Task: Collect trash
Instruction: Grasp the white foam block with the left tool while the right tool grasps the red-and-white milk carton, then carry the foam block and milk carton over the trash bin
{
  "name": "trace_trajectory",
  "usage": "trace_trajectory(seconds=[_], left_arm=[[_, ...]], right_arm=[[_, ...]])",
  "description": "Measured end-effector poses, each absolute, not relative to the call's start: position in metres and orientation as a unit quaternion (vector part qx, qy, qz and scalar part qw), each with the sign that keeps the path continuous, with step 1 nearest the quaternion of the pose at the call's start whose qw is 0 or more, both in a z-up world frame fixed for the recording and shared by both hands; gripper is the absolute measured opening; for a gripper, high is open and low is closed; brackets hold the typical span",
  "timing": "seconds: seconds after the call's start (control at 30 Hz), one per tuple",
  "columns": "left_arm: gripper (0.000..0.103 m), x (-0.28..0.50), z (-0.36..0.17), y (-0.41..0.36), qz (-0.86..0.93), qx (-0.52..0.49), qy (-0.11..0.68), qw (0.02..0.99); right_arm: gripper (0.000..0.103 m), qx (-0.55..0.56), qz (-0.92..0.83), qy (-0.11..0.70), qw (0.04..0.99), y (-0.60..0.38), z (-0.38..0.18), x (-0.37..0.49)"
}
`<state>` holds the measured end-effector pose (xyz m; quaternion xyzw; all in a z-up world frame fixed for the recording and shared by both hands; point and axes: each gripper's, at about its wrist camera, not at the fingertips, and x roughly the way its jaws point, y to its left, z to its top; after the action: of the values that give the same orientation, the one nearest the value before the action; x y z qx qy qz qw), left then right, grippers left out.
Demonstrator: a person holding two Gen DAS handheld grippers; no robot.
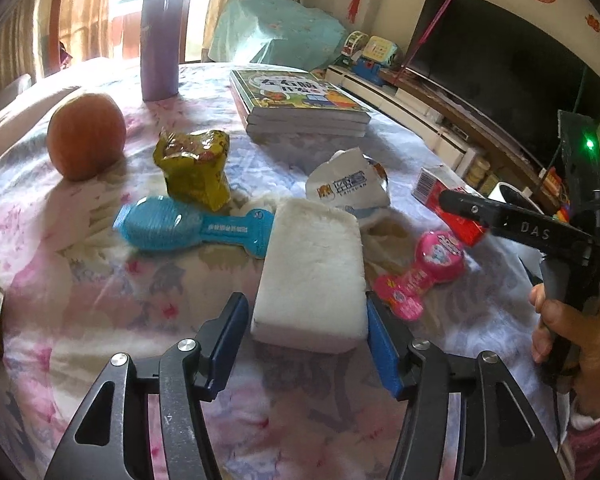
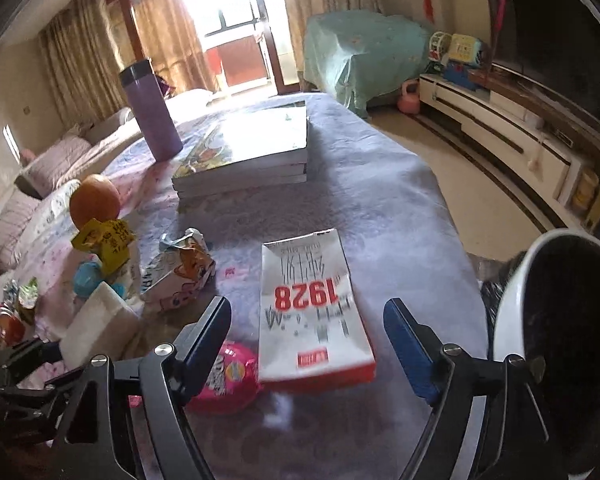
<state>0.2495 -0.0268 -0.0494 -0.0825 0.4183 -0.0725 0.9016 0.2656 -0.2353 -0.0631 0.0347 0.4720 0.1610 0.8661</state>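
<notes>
A white foam block (image 1: pixel 312 272) lies on the flowered tablecloth, its near end between the open jaws of my left gripper (image 1: pixel 306 320); the right pad looks close to it. My right gripper (image 2: pixel 306 320) is open around a white and red box marked 1928 (image 2: pixel 314 312), seen also in the left wrist view (image 1: pixel 448 204). Other trash lies around: a yellow snack bag (image 1: pixel 194 166), a crumpled white wrapper (image 1: pixel 346 184), a blue plastic package (image 1: pixel 188 226), a pink package (image 1: pixel 420 272). A white bin with a black liner (image 2: pixel 556 336) stands at the right.
An orange (image 1: pixel 86 136), a purple bottle (image 1: pixel 160 40) and a stack of books (image 1: pixel 300 102) stand farther back on the table. A TV (image 1: pixel 500 68) and low cabinet (image 2: pixel 500 120) are to the right. A sofa (image 2: pixel 40 168) is at the left.
</notes>
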Motion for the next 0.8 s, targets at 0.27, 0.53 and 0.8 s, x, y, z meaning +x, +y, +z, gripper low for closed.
trace_trajectory(seconds=[0.27,0.53,0.8], left_arm=[[0.048,0.257,-0.048,-0.036,-0.077,-0.074,0.417,0.902],[0.047,0.243,-0.027,-0.059,-0.116,-0.079,0.399,0.906],[0.047,0.237,-0.015,-0.092,-0.158,-0.069,0.396,0.902]], right_arm=[[0.051,0.053,0.169,0.476,0.862,-0.248,-0.067,0.26],[0.051,0.102,0.176,0.455,0.867,-0.281,-0.044,0.224],[0.051,0.122,0.162,0.435,0.877,-0.315,-0.024,0.195]])
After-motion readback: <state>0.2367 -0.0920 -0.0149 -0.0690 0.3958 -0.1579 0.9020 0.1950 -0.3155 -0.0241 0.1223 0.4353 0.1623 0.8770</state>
